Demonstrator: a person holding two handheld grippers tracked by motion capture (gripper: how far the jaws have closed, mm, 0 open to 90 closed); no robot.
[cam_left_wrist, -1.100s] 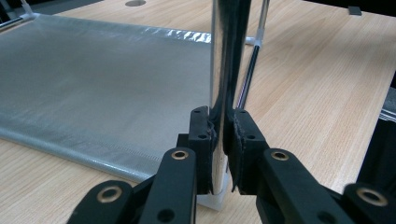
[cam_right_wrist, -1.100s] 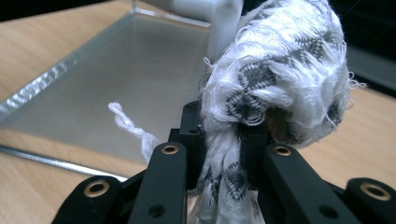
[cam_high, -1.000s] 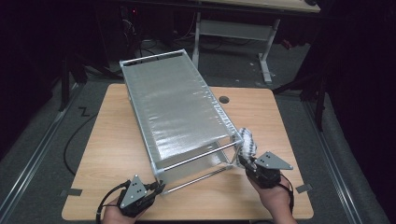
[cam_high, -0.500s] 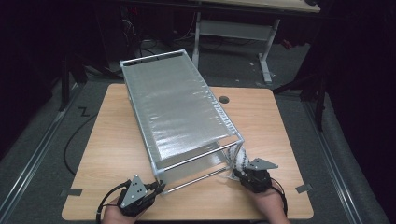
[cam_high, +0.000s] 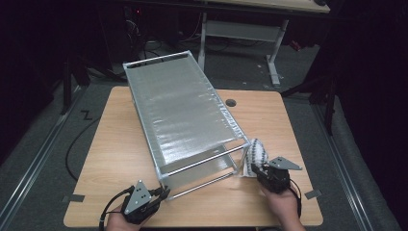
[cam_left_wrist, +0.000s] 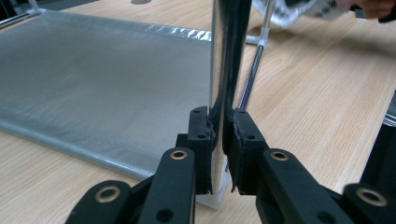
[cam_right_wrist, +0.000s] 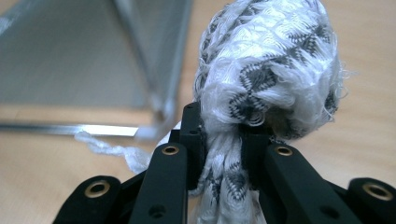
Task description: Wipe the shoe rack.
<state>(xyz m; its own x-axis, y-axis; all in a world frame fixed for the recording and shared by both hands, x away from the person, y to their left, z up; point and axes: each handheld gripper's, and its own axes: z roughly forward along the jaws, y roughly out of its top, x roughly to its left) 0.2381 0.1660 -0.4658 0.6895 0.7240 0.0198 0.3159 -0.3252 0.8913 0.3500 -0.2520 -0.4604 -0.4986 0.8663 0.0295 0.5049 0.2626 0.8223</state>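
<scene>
We find the left gripper [cam_high: 161, 193] pinching the near corner post of the metal rack [cam_high: 183, 115] at seven o'clock on the table [cam_high: 110, 144]. The right gripper [cam_high: 256, 169] pinches a bunched black-and-white cloth [cam_high: 255, 153], just beside the rack's four o'clock corner

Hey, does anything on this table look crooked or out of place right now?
Yes. The metal rack sits askew, angled across the wooden table rather than square to its edges. A bunched white patterned cloth lies by its near right corner, frayed threads trailing.
</scene>
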